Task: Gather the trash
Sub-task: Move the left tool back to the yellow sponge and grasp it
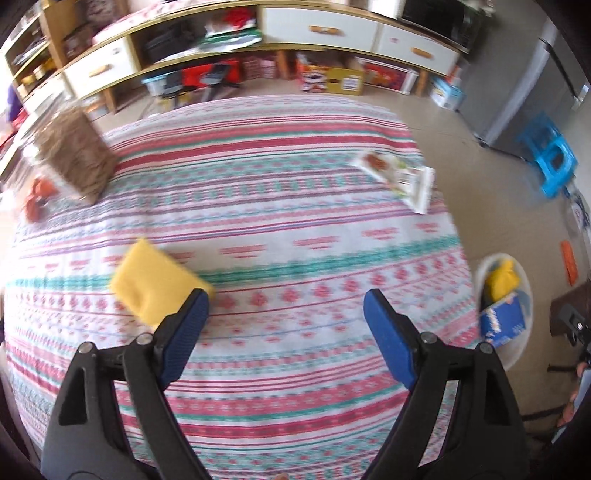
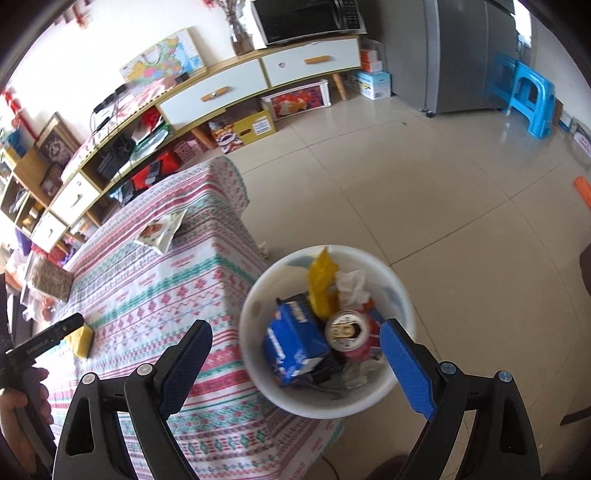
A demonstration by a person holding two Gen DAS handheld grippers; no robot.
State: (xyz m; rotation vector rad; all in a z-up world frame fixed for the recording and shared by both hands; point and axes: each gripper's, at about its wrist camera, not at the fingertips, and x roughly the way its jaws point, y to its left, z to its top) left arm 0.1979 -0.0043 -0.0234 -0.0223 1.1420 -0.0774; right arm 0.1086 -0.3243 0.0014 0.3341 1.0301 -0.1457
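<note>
My left gripper [image 1: 286,302] is open and empty above the patterned tablecloth [image 1: 258,221]. A yellow sponge [image 1: 155,282] lies just beyond its left finger. A printed snack wrapper [image 1: 400,175] lies at the table's far right edge. My right gripper [image 2: 295,334] is open and empty above the white trash bin [image 2: 400,295] on the floor beside the table. The bin holds a blue box [image 2: 291,343], a red can [image 2: 349,336], a yellow wrapper [image 2: 323,282] and crumpled paper. The bin also shows in the left wrist view [image 1: 524,295]. The sponge [image 2: 83,339] and the wrapper [image 2: 159,230] show in the right wrist view.
A brown woven box [image 1: 75,155] stands at the table's far left, with orange objects [image 1: 38,197] beside it. A low cabinet [image 1: 325,33] with drawers runs along the wall. A blue stool [image 2: 532,98] and a grey fridge [image 2: 465,51] stand on the tiled floor.
</note>
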